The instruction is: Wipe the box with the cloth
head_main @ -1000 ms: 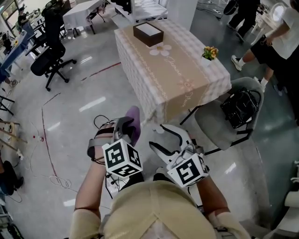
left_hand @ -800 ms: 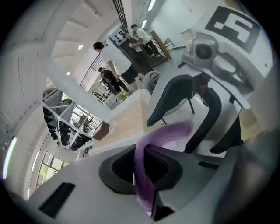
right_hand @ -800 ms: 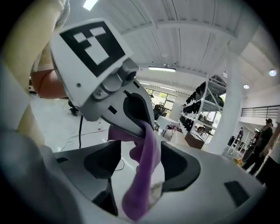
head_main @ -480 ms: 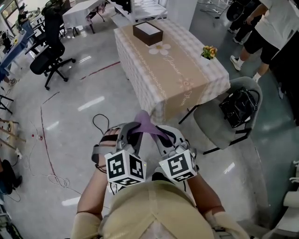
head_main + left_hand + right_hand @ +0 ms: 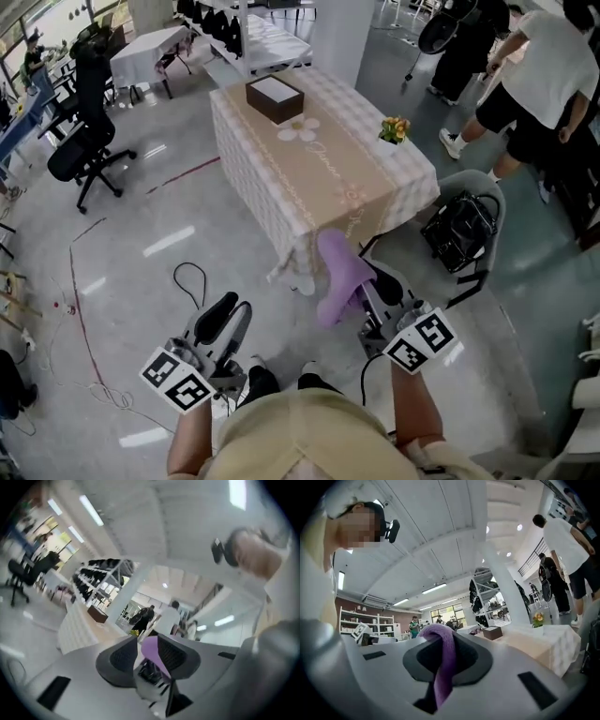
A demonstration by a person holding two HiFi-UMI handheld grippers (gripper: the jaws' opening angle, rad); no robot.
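A dark brown box (image 5: 275, 97) with a white top sits at the far end of a table (image 5: 328, 178) under a checked cloth; it also shows small in the right gripper view (image 5: 492, 633). My right gripper (image 5: 364, 286) is shut on a purple cloth (image 5: 337, 274), which drapes over the pinched jaws and hangs down (image 5: 443, 667). My left gripper (image 5: 236, 306) is low at the left, away from the table. Its jaws have just been opening and nothing is between them. In the left gripper view the cloth (image 5: 152, 648) shows beyond the gap.
A small pot of flowers (image 5: 394, 128) stands on the table's right edge. A grey chair with a black bag (image 5: 459, 230) is right of the table. People (image 5: 534, 84) stand at the far right. An office chair (image 5: 80, 141) and floor cables (image 5: 187, 277) lie left.
The cloth passed from my left gripper to my right one. The right jaws shut on it, the left let go. The two grippers moved apart, the right carrying the cloth rightward.
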